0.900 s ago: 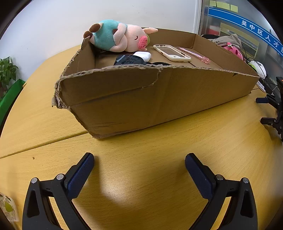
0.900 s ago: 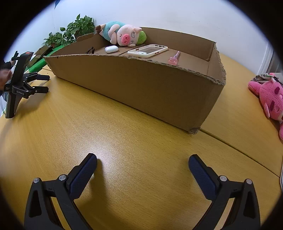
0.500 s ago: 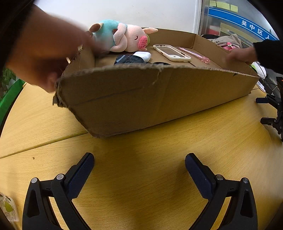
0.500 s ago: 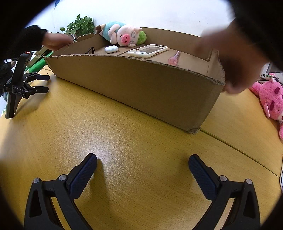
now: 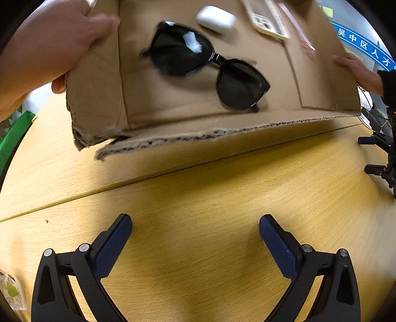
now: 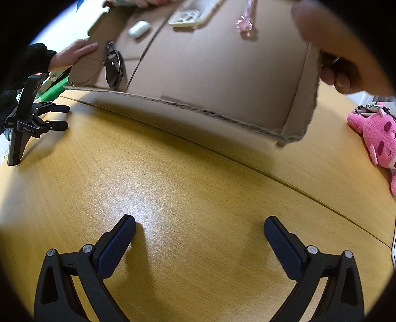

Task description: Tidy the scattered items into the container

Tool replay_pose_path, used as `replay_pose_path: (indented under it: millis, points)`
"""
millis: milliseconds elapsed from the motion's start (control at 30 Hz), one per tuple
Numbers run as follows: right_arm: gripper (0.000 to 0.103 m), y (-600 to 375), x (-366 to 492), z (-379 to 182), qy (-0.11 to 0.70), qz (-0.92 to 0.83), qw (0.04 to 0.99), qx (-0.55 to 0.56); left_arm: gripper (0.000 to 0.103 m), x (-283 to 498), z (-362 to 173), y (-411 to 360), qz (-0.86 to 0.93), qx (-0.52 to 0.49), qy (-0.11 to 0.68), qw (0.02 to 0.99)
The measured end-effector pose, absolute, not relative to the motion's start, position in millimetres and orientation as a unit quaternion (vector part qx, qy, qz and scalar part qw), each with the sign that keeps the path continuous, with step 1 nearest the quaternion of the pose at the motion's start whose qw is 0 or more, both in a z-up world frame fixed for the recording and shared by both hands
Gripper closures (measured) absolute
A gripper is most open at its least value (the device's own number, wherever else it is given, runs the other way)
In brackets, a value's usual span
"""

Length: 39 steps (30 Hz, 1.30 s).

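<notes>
A person's two hands (image 5: pixel 49 47) (image 6: pixel 346 54) hold the cardboard box (image 5: pixel 153 104) (image 6: pixel 222 74) lifted and tipped toward me, its inside showing. Black sunglasses (image 5: pixel 210 67) (image 6: pixel 113 67), a white earbud case (image 5: pixel 215 18) (image 6: pixel 139 28), a white phone case (image 5: pixel 268 22) (image 6: pixel 190 16) and a pink pen (image 6: pixel 245 22) lie on its tilted floor. My left gripper (image 5: pixel 195 237) and right gripper (image 6: pixel 199 237) rest low over the wooden table (image 5: pixel 198 198), both open and empty, well short of the box.
A pink plush toy (image 6: pixel 376 133) lies on the table at the right. The other gripper on its black stand (image 6: pixel 27 116) sits at the left of the right wrist view. A green plant pot (image 5: pixel 12 133) is at the table's left edge.
Two hands came in, took the box by its ends, then lifted and tipped it toward me. The items inside have slid down its floor. Neither gripper has moved.
</notes>
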State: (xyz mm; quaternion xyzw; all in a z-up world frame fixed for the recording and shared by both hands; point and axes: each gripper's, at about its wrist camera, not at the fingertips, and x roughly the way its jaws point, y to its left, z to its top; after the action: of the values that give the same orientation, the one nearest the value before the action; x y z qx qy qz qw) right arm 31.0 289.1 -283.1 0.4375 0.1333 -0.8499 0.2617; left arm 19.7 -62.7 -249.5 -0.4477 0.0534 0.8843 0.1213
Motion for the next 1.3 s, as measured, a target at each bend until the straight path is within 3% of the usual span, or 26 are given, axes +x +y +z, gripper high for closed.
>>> replay_pose_path:
  millis: [1300]
  points:
    - [0.000,290.8,26.1,-286.0,0.135,-0.850,0.265,0.435,0.000,21.1,-245.9,-60.2,0.885,-0.448,0.052,0.119]
